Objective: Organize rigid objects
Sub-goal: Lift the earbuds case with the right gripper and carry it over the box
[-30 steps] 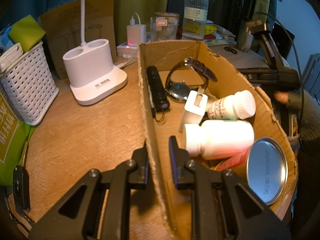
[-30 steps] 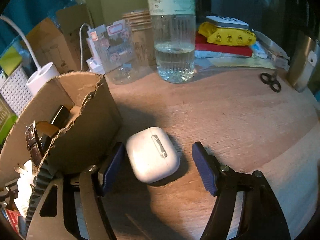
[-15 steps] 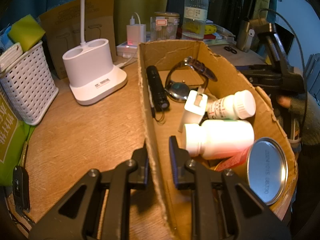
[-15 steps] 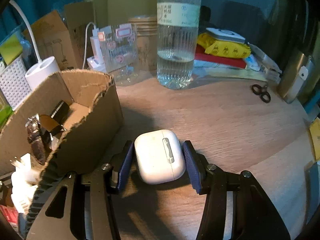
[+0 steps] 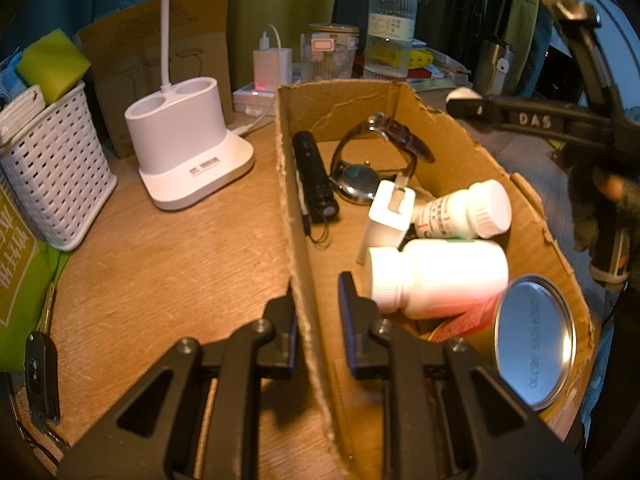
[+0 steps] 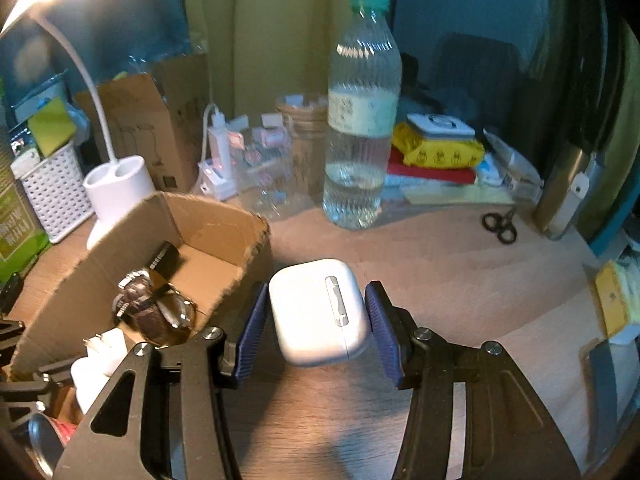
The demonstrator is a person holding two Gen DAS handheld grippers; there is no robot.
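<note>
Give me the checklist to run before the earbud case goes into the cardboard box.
1. Right gripper shut on earbud case: ok.
2. Case lifted off the table: ok.
3. Left gripper clamped on cardboard box wall: ok.
4. Bare box floor beyond the wristwatch and flashlight: ok.
5. Case lid shut: cannot tell.
6. Water bottle off the path: ok.

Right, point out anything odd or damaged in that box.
The cardboard box has ragged, torn top edges. Inside, both white pill bottles and the silver-lidded can lie tipped on their sides in a heap.
</note>
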